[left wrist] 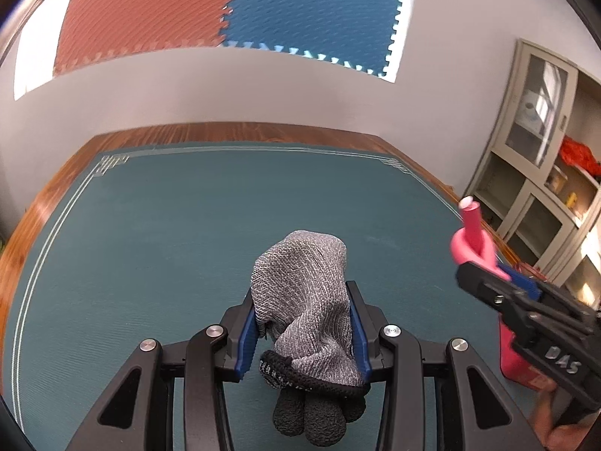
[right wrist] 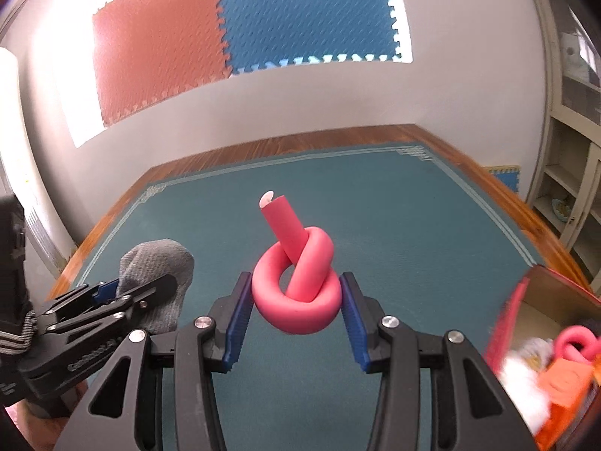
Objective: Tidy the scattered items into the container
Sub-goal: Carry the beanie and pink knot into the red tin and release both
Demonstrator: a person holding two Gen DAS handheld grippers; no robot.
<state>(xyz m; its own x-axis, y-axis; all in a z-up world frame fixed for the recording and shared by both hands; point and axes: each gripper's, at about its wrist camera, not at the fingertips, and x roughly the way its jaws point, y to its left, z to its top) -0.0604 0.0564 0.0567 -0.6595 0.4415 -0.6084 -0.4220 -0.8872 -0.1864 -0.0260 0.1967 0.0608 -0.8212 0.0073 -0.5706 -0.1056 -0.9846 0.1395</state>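
Observation:
My left gripper is shut on a grey knit glove with black fingertips and holds it above the green table mat. It also shows in the right wrist view at the left. My right gripper is shut on a pink knotted foam tube held above the mat. The tube also shows in the left wrist view at the right. A red-rimmed cardboard container sits at the lower right and holds a pink tube, white and orange items.
The wooden table edge borders the mat. A grey wall with red and blue foam tiles stands behind. A shelf cabinet stands to the right of the table.

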